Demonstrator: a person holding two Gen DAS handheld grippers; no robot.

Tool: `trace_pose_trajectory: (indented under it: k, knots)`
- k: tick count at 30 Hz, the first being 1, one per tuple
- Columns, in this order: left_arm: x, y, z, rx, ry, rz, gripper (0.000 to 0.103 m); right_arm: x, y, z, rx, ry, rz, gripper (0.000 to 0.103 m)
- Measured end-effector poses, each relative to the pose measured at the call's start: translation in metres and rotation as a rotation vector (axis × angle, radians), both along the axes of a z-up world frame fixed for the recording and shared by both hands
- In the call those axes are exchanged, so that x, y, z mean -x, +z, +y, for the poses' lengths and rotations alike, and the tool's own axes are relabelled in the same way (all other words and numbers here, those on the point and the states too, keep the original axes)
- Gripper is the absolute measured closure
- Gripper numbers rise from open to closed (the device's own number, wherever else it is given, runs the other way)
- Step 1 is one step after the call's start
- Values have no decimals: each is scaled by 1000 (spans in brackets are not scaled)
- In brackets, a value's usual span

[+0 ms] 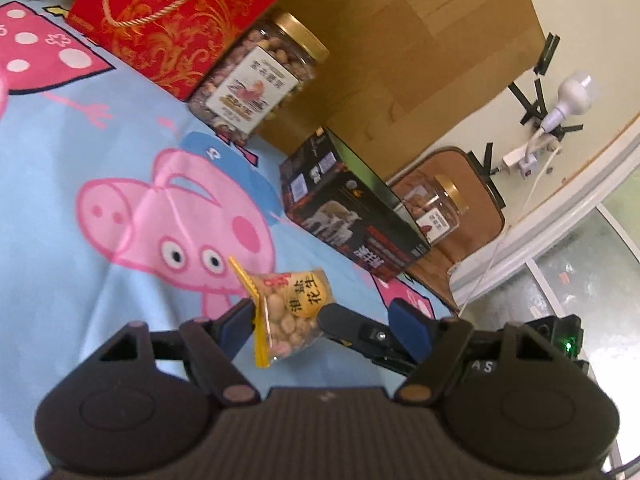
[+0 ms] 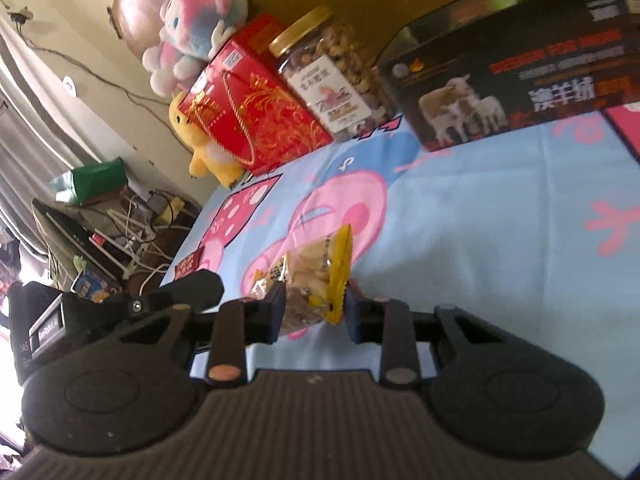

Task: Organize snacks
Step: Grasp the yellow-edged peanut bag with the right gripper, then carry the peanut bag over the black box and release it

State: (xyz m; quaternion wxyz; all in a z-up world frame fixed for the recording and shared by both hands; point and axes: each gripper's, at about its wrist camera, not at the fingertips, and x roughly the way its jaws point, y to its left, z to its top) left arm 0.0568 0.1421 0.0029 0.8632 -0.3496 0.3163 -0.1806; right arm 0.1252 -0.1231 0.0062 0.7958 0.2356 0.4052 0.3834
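The small clear plastic packet of peanuts with yellow sealed edges (image 2: 316,284) sits between the two blue-padded fingers of the right gripper (image 2: 316,312), just above the light blue cartoon-pig bedsheet (image 2: 500,220). The gap between those fingers is narrow, with the left pad against the packet's clear side and the right pad at its crimped yellow edge, so the packet looks pinched and lifted rather than lying flat. In the left wrist view the same peanut packet (image 1: 290,312) shows between the fingers of the left gripper (image 1: 326,320), which stand clearly wider apart: the left pad (image 1: 236,324) touches or nearly touches the yellow seal, I cannot tell which, while the right pad (image 1: 410,326) stands well clear of the packet. A black finger of the right gripper (image 1: 340,316) reaches in from the right and meets the packet's far side. At the back of the sheet, against a brown cardboard panel (image 1: 420,40), stand a red gift box with gold flourishes and a rope handle (image 1: 176,16), a clear plastic nut jar with a gold lid (image 1: 260,76) just beside it, and a black printed carton (image 1: 352,220) further along.
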Motion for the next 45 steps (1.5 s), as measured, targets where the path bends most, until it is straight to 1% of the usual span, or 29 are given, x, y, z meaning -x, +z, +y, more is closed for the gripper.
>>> trace_pose_trajectory:
  k: [12, 15, 37, 42, 45]
  knots:
    - [-6, -3, -20, -10, -34, 33, 29, 6, 2, -19, -13, -40, -24, 70]
    - [-7, 0, -23, -16, -37, 27, 29, 7, 4, -21, -11, -45, -40, 70]
    - [-10, 12, -35, -20, -53, 7, 29, 11, 13, -34, -41, -78, -64, 71]
    - [-21, 21, -39, -29, -61, -7, 29, 8, 19, -38, -45, -94, -84, 72]
    - [-35, 31, -45, -40, -73, -34, 28, 1, 25, -42, -48, -115, -103, 71]
